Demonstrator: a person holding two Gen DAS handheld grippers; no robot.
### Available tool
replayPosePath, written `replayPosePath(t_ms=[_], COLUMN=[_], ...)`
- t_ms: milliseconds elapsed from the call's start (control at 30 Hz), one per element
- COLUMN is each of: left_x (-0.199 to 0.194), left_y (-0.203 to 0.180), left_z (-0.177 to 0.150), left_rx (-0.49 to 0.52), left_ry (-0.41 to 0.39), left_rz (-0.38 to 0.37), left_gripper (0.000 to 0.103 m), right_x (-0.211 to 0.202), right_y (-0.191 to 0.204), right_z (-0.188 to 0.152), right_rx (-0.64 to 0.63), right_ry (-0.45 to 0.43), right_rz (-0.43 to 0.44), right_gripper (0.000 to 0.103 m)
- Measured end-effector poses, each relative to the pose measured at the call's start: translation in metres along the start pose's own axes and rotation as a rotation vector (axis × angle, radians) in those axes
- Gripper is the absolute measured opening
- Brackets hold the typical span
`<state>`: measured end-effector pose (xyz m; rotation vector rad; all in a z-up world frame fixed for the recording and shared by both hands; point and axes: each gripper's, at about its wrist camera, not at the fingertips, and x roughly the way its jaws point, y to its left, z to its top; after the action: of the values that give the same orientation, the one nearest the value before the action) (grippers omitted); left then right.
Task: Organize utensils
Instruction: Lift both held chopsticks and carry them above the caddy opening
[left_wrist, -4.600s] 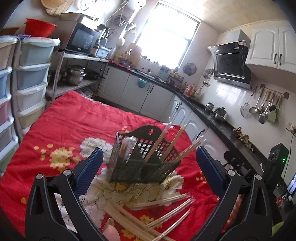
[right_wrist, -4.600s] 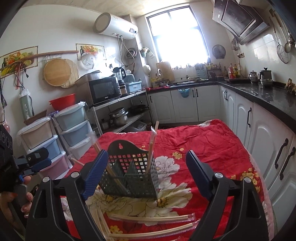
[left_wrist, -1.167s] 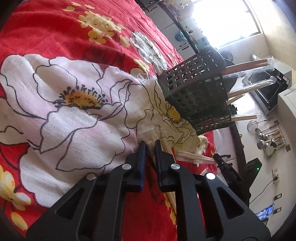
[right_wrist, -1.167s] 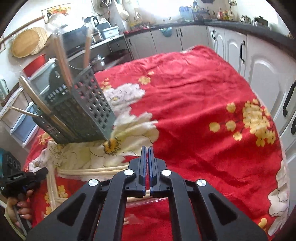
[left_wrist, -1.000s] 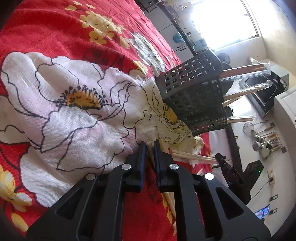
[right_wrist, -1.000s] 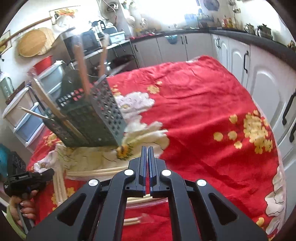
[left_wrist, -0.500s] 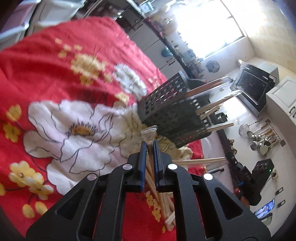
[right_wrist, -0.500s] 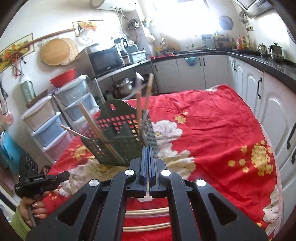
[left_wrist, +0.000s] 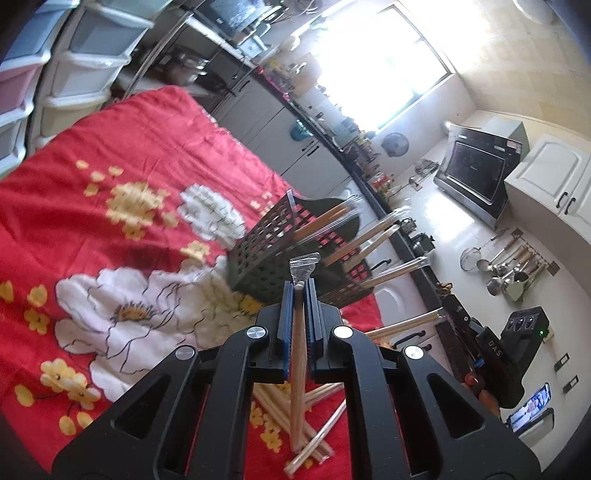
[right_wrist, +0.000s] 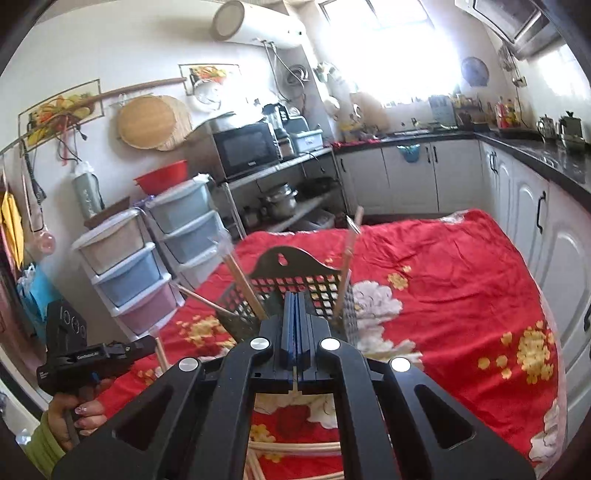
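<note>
- Your left tool (left_wrist: 298, 291) is clamped on a wrapped chopstick pair (left_wrist: 297, 354), lifted above the red tabletop (left_wrist: 110, 155).
- Your right tool (right_wrist: 295, 306) pinches another chopstick pair (right_wrist: 295, 382) just before the basket (right_wrist: 291, 284).
- They're probably light, stiff and slippery in plastic; grip mid-length.

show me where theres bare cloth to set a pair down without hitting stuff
Free: the red cloth right of the black basket, toward the white cabinets; also the floral stretch left of it, toward the drawers. Crowded: loose chopsticks heaped under both grippers.
</note>
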<state>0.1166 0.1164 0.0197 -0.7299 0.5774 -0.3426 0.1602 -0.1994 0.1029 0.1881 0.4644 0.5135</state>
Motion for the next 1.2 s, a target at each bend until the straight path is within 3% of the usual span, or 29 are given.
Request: replayPosePath(t_ms=[600, 1200], left_x=[-0.002, -0.029], left_y=[-0.078, -0.103], left_z=[0.033, 0.073], left_rx=[0.166, 0.221], left_ry=[-0.08, -0.211], left_rz=[-0.098, -0.081], left_gripper=[0.003, 0.003], right_x=[-0.025, -0.033], right_y=[0.024, 0.036], right_z=[0.03, 0.05], right_rx=[-0.045, -0.041], right_ry=[-0.096, -0.154], right_rz=[0.042, 0.07], right_gripper=[0.001, 0.001])
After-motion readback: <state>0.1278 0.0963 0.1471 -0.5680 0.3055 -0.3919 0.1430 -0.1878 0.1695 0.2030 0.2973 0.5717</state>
